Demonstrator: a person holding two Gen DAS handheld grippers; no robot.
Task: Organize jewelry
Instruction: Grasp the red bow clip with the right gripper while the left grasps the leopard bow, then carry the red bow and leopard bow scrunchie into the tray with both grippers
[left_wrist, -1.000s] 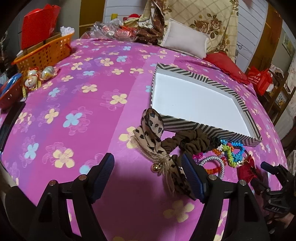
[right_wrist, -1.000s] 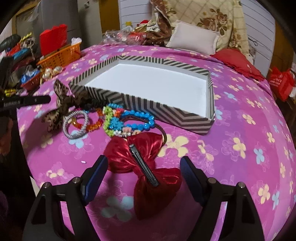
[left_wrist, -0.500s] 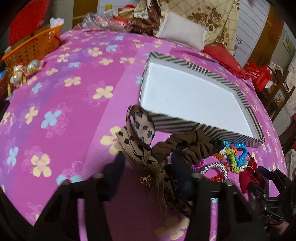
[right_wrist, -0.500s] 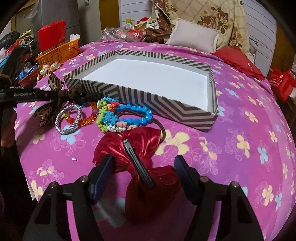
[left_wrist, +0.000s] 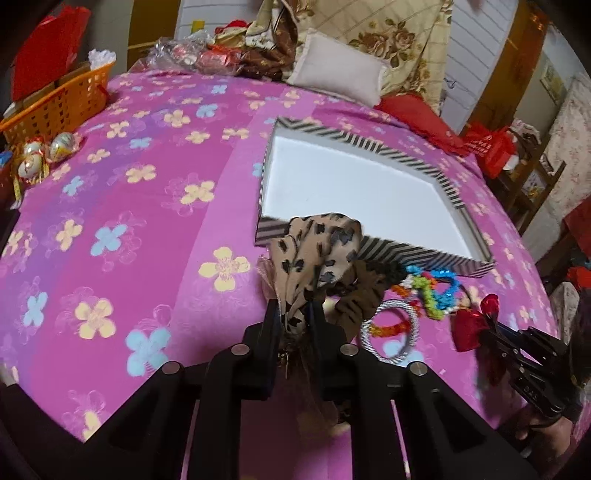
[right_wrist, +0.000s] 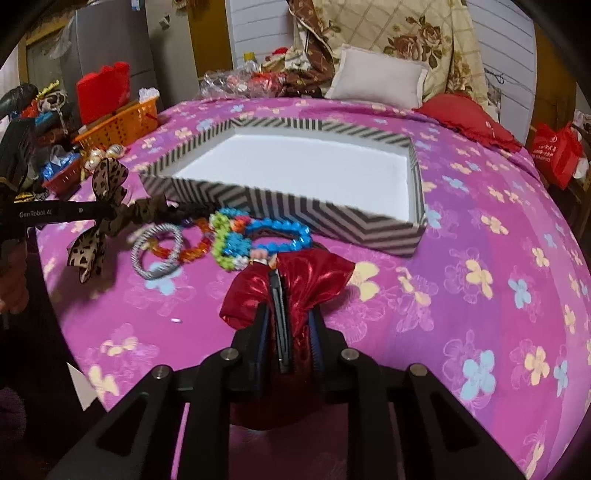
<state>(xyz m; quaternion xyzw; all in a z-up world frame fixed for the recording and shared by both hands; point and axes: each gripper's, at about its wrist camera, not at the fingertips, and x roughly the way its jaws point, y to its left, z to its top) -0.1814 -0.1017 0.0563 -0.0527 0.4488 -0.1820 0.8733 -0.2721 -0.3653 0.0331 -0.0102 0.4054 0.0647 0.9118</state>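
Your left gripper (left_wrist: 293, 314) is now clamped on the leopard bow (left_wrist: 314, 254); one second ago its jaws stood wide apart on either side of the bow, which lay flat on the bedspread (left_wrist: 147, 221). The bow's loops now stand up ahead of the fingers and cover part of the near wall of the striped box (left_wrist: 406, 254), and its tails hang below the gripper. Your right gripper (right_wrist: 286, 328) is likewise clamped on the red bow (right_wrist: 295, 277); its jaws were also wide apart one second ago, and half a second ago they had only begun to narrow. The bow's black clip (right_wrist: 280, 321) runs lengthwise between the fingers. In the right wrist view the leopard bow (right_wrist: 107, 188) appears at left, pinched in the left gripper and raised off the bedspread. The box sits in the same place as before, open, with a white bare floor (right_wrist: 295, 173). The remaining pieces lie in the same positions on the bedspread just in front of the box: a brown scrunchie (left_wrist: 364, 291), a silver bangle (right_wrist: 157, 251), an orange bead bracelet (right_wrist: 192, 247), a green bead bracelet (right_wrist: 221, 243) and a blue bead bracelet (right_wrist: 284, 229), all touching or overlapping one another. An orange basket (left_wrist: 62, 103) stands at the far left edge of the bed.
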